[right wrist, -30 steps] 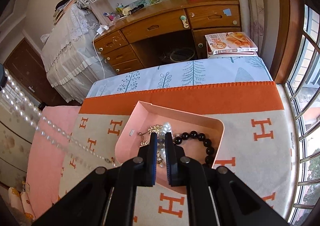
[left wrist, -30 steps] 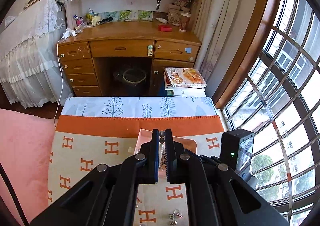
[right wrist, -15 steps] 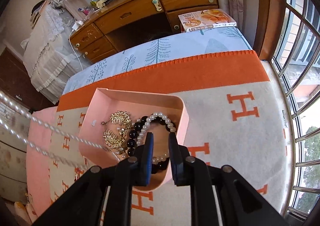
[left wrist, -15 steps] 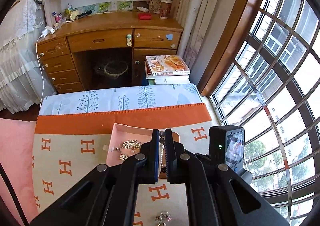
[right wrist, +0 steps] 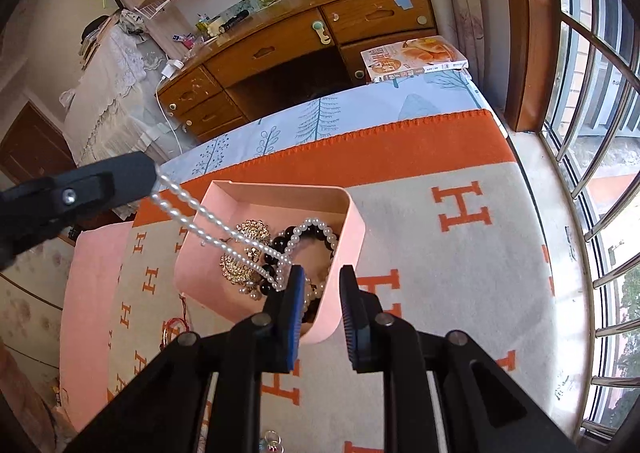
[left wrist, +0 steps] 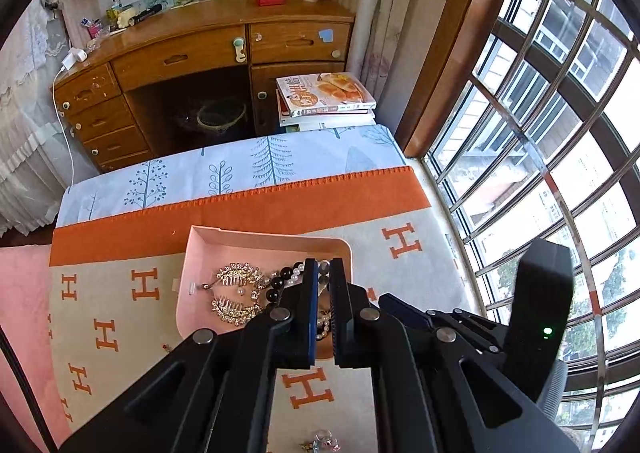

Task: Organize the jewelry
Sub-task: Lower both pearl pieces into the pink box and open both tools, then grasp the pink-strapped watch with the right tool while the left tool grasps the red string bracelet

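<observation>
Left gripper (left wrist: 324, 267) has its fingers pinched on the pearl necklace (right wrist: 208, 219), which slopes down into the pink tray (right wrist: 352, 213). It could snag the gold brooches (right wrist: 244, 253) if tugged. Right gripper (right wrist: 320, 279) hangs over the tray's near corner, fingers apart, the strand's low end touching its left finger.

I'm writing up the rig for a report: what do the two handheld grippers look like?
Both grippers, left and right, are matte black plastic linkages with silver screw heads and flat fingers lined with blue pads. A black module with a green light shows beside the left one.
</observation>
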